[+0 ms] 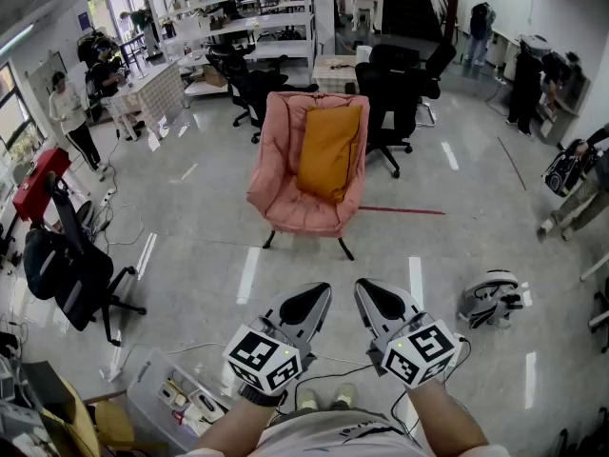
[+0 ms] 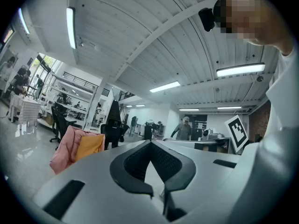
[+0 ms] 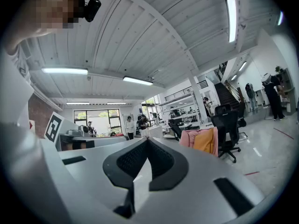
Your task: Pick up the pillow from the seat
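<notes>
An orange pillow [image 1: 328, 150] leans upright against the back of a pink armchair [image 1: 285, 203] in the middle of the floor in the head view. Both grippers hover low near my body, well short of the chair. My left gripper [image 1: 320, 293] is shut with nothing in it, and so is my right gripper [image 1: 366, 288]. The left gripper view has its jaw tips [image 2: 150, 143] together, with the pillow [image 2: 88, 146] and chair [image 2: 63, 150] far off at the left. The right gripper view has its tips [image 3: 147, 140] closed, with the pillow [image 3: 204, 142] small at the right.
Black office chairs [image 1: 395, 89] stand right behind the armchair, and another [image 1: 76, 265] is at my left. A red tape line [image 1: 400, 209] marks the floor. A white and black device [image 1: 493, 298] lies at the right, a plastic bin [image 1: 176, 398] at lower left. People stand around the edges.
</notes>
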A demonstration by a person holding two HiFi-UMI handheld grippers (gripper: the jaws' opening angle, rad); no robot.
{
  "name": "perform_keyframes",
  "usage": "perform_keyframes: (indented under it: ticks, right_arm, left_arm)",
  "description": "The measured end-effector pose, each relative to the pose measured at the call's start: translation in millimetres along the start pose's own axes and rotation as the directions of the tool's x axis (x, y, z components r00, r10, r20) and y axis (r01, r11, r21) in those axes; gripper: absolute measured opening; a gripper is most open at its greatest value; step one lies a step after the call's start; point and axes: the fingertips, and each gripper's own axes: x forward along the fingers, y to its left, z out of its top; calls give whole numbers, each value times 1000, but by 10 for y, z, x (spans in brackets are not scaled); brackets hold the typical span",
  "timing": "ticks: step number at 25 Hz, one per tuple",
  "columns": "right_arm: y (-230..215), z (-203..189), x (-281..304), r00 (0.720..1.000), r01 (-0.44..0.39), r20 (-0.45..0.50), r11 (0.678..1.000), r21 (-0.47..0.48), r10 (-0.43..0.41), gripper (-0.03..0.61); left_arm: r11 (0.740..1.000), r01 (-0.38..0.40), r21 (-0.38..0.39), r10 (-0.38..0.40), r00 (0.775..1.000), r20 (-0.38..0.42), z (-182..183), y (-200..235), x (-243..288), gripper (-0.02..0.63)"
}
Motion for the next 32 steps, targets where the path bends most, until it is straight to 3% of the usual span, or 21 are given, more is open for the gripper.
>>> perform_keyframes:
  ticks: [12, 18, 24, 32]
  right_arm:
    - [-71, 4, -110, 999, -43, 20, 999, 7, 43, 17]
    - [-374, 76, -159, 998, -46, 55, 997, 54, 43, 18]
    - [-581, 59, -229, 998, -50, 40, 998, 48, 49, 18]
    - [-815, 79, -207, 997, -58, 46, 995, 79, 55, 20]
  left_arm:
    - [1000, -16, 13, 16, 1000, 0, -53, -78, 86, 9]
    - [1000, -5, 11, 4, 999, 35, 57, -45, 234, 9]
    - [999, -25, -41, 26, 999, 23, -49, -82, 454, 9]
    - [1000, -17, -27, 18, 999, 38, -70, -138, 725, 9]
